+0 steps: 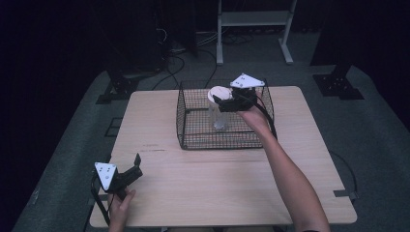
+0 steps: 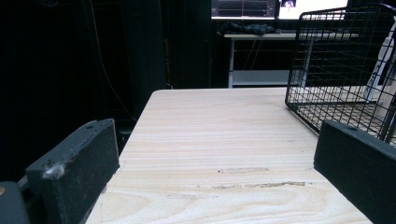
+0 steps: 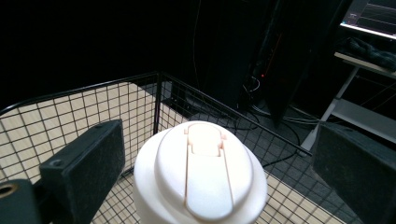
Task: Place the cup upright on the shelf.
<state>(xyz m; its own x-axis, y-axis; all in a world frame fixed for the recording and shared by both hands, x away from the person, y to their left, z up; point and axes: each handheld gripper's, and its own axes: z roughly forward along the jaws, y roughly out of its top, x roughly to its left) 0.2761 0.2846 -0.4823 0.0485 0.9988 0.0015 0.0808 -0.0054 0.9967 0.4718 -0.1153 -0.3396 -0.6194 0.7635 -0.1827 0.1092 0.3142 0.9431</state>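
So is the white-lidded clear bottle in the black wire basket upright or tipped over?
Upright: the white-lidded clear bottle stands on its base inside the black wire basket, lid uppermost.

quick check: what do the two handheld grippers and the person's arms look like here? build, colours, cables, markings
Both the left gripper and the right gripper are black, each with two blocky, matte black jaws. Each carries a pale grey three-cornered plate with small dark dots on top, and a black cable trails from each. The left gripper's near jaw has a scuffed, whitish corner. Forearms are bare; no sleeves or gloves visible.
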